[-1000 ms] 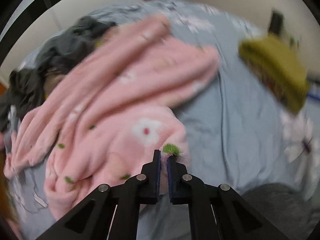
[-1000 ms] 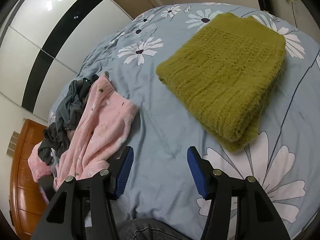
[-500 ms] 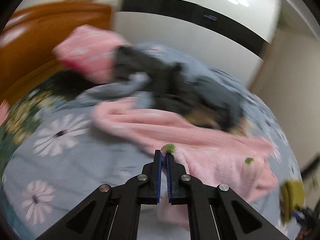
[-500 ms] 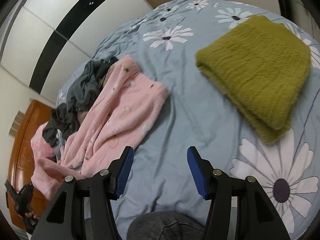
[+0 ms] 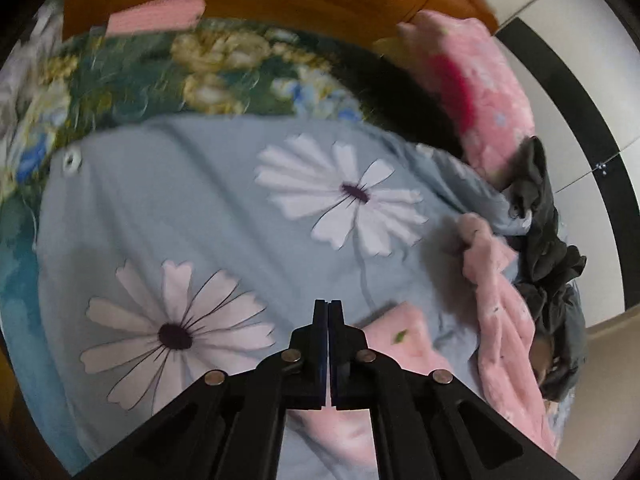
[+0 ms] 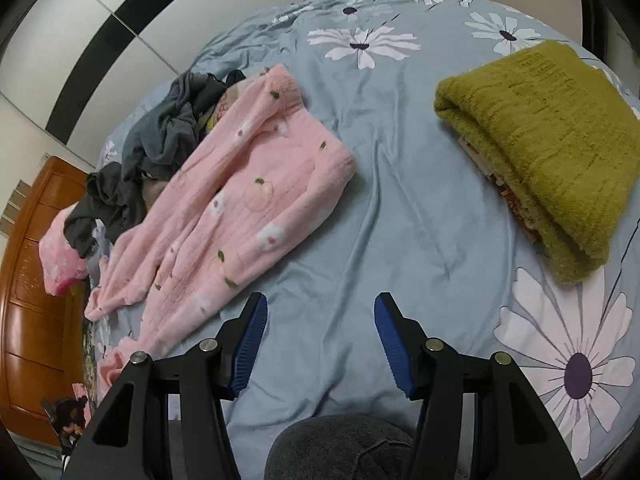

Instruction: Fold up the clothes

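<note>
The pink garment (image 6: 240, 216) lies spread on the bed (image 6: 400, 208), left of the folded green sweater (image 6: 552, 136) and partly over a grey pile (image 6: 168, 140) at its far-left side. The left gripper (image 5: 329, 308) has its jaws pressed together with pink fabric bunched beneath them; it looks to be pinching a near corner, though the contact itself is hidden. The right gripper (image 6: 320, 320) hovers with jaws wide apart over bare bedding, holding nothing.

To do this step well, I would draw the pinched corner clear of the grey pile, take the opposite corner with the right gripper, and pull both taut so the garment lies flat before any crease is made.
</note>
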Available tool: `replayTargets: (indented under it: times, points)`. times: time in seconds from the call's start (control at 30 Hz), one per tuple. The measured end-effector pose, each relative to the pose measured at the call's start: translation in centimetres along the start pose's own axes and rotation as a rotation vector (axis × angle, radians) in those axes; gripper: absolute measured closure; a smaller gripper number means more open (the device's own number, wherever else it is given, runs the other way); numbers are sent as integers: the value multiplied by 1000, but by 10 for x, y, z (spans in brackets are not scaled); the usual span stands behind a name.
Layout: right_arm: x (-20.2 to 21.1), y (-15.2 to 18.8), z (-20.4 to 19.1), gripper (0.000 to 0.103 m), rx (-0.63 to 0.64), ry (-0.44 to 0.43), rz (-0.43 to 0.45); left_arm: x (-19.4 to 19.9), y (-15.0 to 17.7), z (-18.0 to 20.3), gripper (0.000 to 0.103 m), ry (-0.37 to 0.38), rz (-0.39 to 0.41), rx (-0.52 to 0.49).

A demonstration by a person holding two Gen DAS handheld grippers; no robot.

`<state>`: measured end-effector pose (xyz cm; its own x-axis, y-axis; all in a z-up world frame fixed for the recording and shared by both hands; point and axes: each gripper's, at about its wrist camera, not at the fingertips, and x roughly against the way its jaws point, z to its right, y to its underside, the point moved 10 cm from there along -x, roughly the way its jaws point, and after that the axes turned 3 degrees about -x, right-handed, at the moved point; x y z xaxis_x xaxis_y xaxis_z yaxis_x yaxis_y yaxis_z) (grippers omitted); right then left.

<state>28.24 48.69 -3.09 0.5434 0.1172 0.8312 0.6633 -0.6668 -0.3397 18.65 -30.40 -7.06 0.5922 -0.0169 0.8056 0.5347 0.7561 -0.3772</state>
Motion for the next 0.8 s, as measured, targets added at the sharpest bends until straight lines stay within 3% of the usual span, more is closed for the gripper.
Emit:
replayTargets:
  times: [0.2,0.3,0.33,0.4,0.43,0.47,0.6,0.8]
  points:
    - [-36,3,-33,46,60,7,-65,-6,26,19,102,31,-63,-169]
    - [-54,0,-48,46,67,-9,-85,-10,46,46,100,44,-83,-307]
    - [-61,-1,-50,46,57,-14,-91,-12,55,55,95,36,-94,-360]
    - [-73,-6,-47,46,13,-17,-95,-17,74,66,72,18,-111,-454]
    - [-78,-9,-41,46,-24,-11,-91,-18,83,71,52,3,-104,-510]
    - [-82,-13,-35,46,-57,-3,-87,-19,91,75,42,-13,-94,-565]
    - [-98,-26,-4,46,-212,7,-74,-28,121,81,41,-98,-82,-787]
    - [-115,-55,7,46,-358,-70,-22,-21,126,66,40,-154,-54,-848]
